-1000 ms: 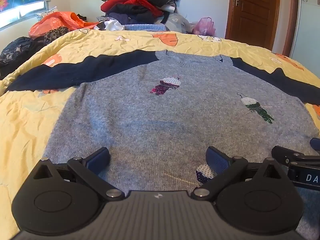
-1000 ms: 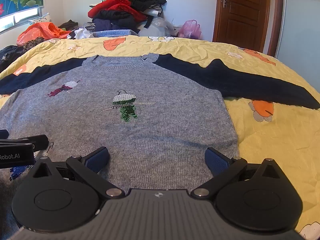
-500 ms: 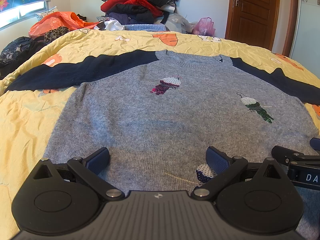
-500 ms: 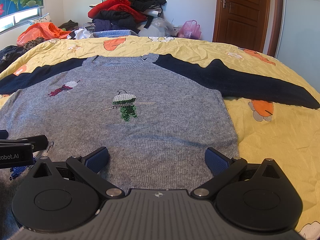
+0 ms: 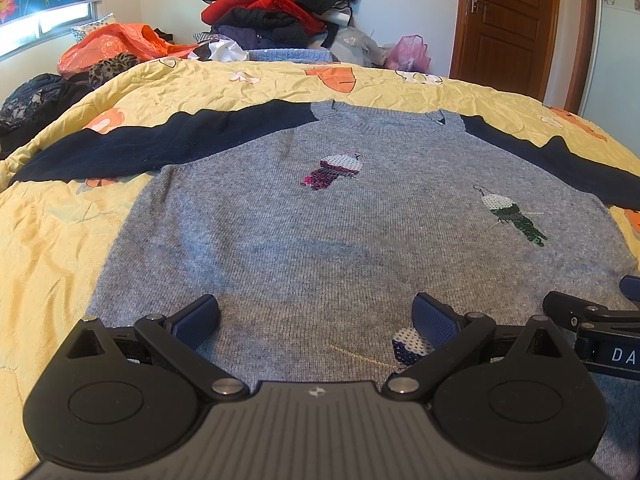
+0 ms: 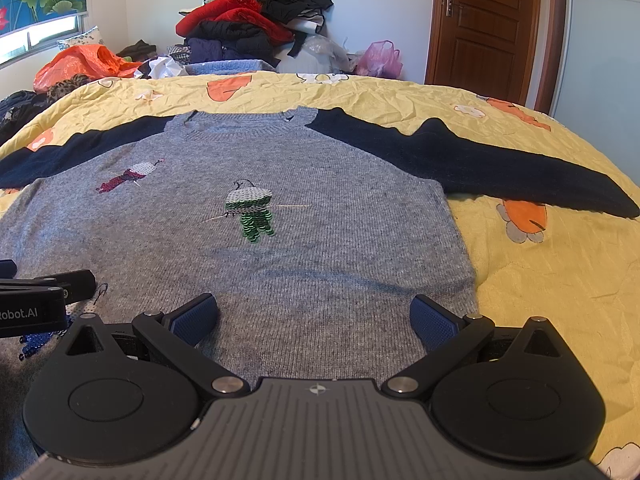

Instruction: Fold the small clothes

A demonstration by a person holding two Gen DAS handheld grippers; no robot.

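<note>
— On the yellow bedspread (image 5: pixel 60 240), the grey sweater (image 5: pixel 320 232) is lying flat, dark sleeves (image 6: pixel 500 168) spread out to either side. I'm holding my left gripper (image 5: pixel 316 316) and right gripper (image 6: pixel 314 316) over its near hem, both with jaws wide and gripping nothing.

— What are you worrying about?

— Pinching only the top layer, I think. Then the back is dragging and bunching. The sequin birds (image 6: pixel 250 212) near the sweater's middle could be snagging too.
</note>
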